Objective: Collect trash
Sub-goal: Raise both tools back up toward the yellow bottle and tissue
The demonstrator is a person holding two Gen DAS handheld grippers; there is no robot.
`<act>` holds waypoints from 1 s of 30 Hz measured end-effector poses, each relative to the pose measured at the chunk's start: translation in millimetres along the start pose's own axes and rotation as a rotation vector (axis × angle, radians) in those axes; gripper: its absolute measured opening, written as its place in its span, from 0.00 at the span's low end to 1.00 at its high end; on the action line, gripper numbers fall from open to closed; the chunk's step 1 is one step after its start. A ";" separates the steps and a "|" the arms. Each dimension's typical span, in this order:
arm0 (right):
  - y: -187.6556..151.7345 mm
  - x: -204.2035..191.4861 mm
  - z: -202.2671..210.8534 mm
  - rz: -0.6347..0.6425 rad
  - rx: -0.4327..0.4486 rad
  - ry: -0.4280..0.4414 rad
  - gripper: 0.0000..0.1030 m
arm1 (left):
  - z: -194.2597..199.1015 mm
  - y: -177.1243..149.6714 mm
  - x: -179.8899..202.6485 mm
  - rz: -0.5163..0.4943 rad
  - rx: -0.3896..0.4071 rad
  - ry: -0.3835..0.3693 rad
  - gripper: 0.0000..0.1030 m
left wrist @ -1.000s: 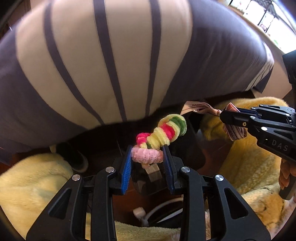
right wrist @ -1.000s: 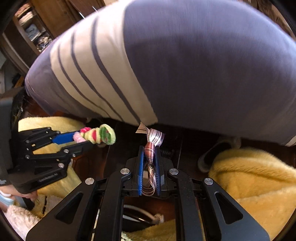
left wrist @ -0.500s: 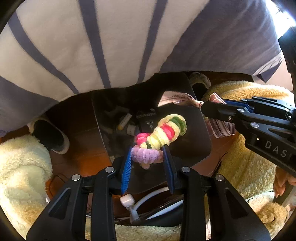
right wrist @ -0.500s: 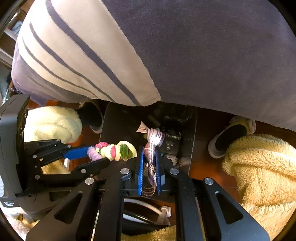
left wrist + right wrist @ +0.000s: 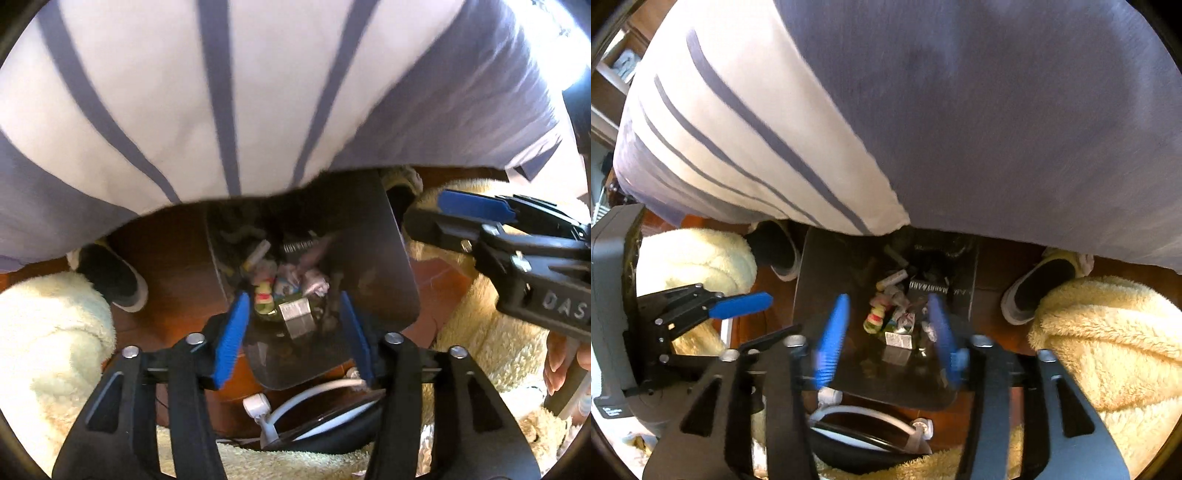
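Left wrist view: the left gripper (image 5: 293, 325), jaws just sprung wide and empty, hangs over the black bin (image 5: 399, 288), where the fuzzy pipe-cleaner coil (image 5: 264, 291) lies, likely light, soft, best pinched mid-length.

Right wrist view: the right gripper (image 5: 888, 332), jaws likewise just opened, holds nothing; the crumpled wrapper (image 5: 905, 317) sits among the binned scraps.

Setting: a lived-in home interior. Indicators: polished red-brown wooden floor (image 5: 177, 258), fluffy cream-yellow fleece fabric (image 5: 1108, 332), slip-on house shoe (image 5: 1030, 291), small dark rectangular waste bin (image 5: 816, 266) holding wrappers, and wooden shelving (image 5: 613, 74) at the upper left.
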State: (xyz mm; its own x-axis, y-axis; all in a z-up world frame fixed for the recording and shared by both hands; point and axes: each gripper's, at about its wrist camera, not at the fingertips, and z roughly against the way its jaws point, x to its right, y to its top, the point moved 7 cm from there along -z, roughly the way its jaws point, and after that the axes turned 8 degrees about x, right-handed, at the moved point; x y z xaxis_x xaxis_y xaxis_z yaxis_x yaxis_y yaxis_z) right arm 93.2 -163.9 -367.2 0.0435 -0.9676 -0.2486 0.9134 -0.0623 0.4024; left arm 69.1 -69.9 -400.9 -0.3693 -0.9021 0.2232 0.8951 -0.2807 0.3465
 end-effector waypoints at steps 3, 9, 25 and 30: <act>9.7 3.5 21.7 -0.007 0.075 -0.025 0.84 | 21.2 9.6 -2.7 0.019 0.057 0.021 0.68; 28.9 7.9 70.3 -0.012 0.214 -0.034 0.96 | 72.7 31.2 1.9 0.022 0.194 0.047 0.86; 74.0 -9.4 179.9 0.045 0.482 -0.028 0.96 | 209.2 88.3 17.4 -0.048 0.519 0.099 0.90; 103.1 -9.3 197.4 0.069 0.536 -0.054 0.96 | 231.7 111.6 3.1 -0.038 0.570 0.144 0.90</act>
State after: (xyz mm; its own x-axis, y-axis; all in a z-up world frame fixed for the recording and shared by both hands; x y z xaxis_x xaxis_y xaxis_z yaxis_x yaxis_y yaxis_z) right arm 107.1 -209.6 -149.5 0.0625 -0.9842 -0.1658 0.5742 -0.1004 0.8125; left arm 110.0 -28.1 -150.5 -0.3254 -0.9414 0.0886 0.5911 -0.1294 0.7961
